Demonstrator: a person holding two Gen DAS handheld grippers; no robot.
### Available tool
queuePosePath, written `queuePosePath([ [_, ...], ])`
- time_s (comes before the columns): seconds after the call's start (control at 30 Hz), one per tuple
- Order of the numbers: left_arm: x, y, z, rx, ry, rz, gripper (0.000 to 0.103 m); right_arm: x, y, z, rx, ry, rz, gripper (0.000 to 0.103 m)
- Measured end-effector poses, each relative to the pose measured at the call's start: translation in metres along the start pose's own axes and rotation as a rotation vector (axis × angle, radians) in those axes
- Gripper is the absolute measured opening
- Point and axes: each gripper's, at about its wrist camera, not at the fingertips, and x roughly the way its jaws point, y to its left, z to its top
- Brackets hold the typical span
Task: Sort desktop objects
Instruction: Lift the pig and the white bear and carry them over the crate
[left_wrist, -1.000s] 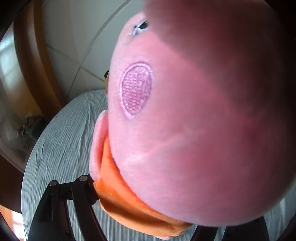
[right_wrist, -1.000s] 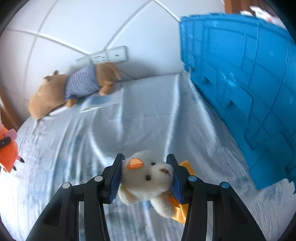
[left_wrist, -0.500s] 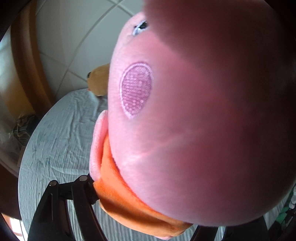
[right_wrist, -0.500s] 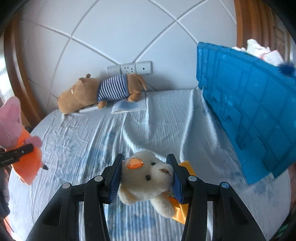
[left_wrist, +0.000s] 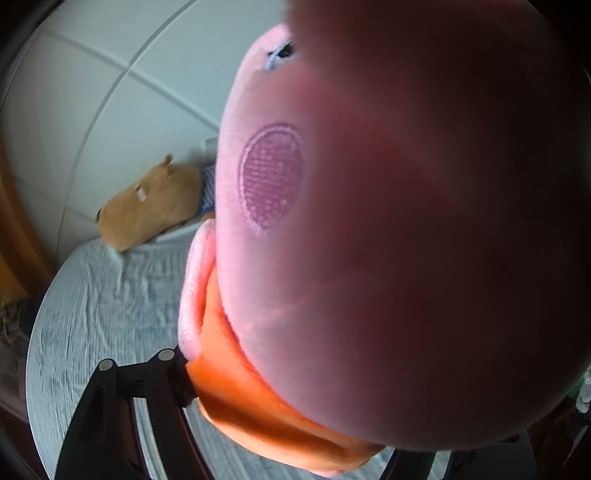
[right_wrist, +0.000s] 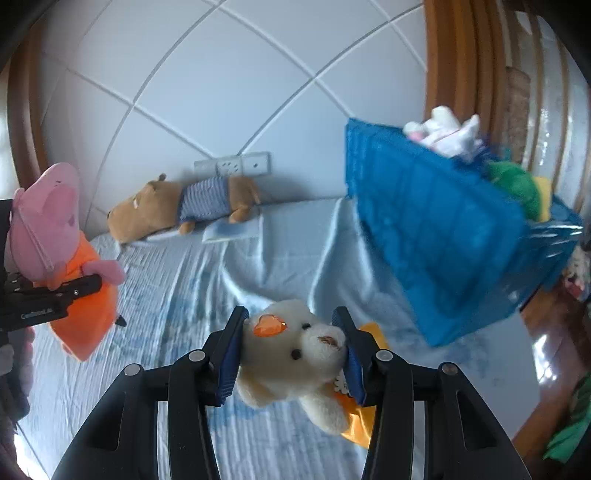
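- left tool (right_wrist: 70, 291) clamps the pink pig plush (left_wrist: 388, 258), which fills the left wrist view; right finger hidden.
- right tool (right_wrist: 291, 350) grips the white bear plush (right_wrist: 295, 354) above the tabletop (right_wrist: 184, 295).
- blue crate (right_wrist: 436, 236) at 2 o'clock, blurred.
- brown plush (right_wrist: 166, 210) at 11 o'clock by the wall.

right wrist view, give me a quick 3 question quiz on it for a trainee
1. True or false: the right gripper is shut on the white bear.
2. What does the left gripper hold? A) the brown plush B) the pink pig C) nothing
3. Fill in: the brown plush lies on the bed by the ____, under the sockets.

Key: 1 true. 2 B, the pink pig. 3 wall. The blue crate already holds plush toys.
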Motion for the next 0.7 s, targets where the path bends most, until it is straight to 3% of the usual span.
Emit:
queuePosePath([
  [0.23,-0.010,-0.074,0.040,0.023,-0.062,-0.016,0.076,-0.042,-0.054,0.019,-0.017,-0.062,0.010,0.046],
  [0.47,-0.023,-0.153,0.109,0.075,-0.133,-0.068,0.077,-0.101,-0.115,0.065,-0.080,-0.177,0.019,0.046],
  [0.7,-0.026,-0.235,0.177,0.146,-0.187,-0.125,0.077,-0.111,-0.176,0.102,-0.026,-0.208,-0.042,0.046],
])
